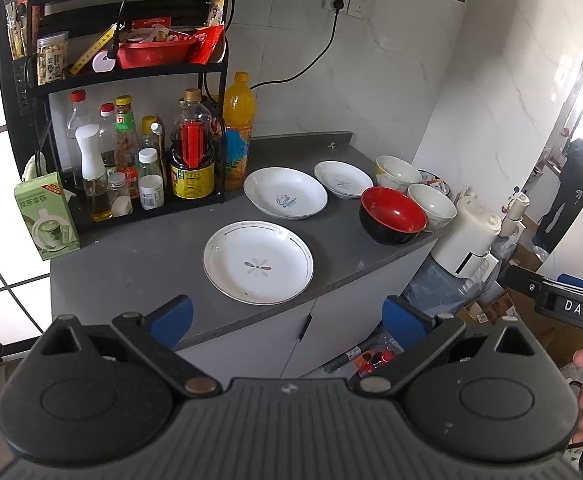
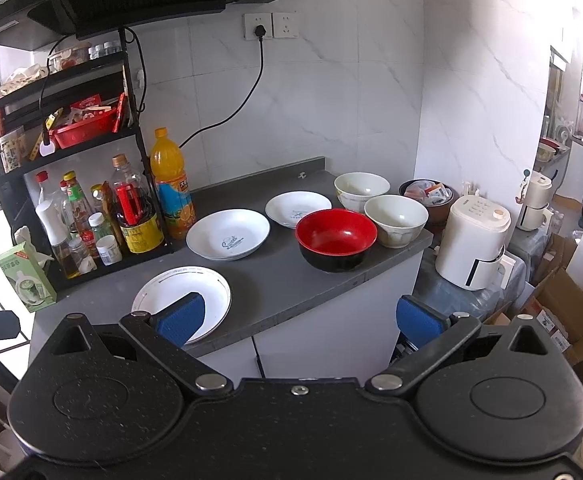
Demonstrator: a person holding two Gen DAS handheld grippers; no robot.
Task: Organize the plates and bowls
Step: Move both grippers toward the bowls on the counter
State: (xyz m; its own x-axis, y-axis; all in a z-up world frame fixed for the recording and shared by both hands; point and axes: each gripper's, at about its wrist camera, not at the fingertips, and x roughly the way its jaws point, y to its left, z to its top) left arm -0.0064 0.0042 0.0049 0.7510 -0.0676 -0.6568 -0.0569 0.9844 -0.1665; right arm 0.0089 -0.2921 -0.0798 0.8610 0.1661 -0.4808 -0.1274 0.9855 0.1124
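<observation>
Both wrist views face the counter (image 1: 139, 248) (shared) — right one further right.

Three plates (image 1: 258, 262) and three bowls (image 1: 392, 215) sit on the counter (image 1: 139, 264).

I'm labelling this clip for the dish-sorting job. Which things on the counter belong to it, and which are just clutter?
Belong:
flower plate
two deep plates
red bowl
two cream bowls

Clutter:
orange drink bottle
condiment rack
green box
white appliance
</observation>
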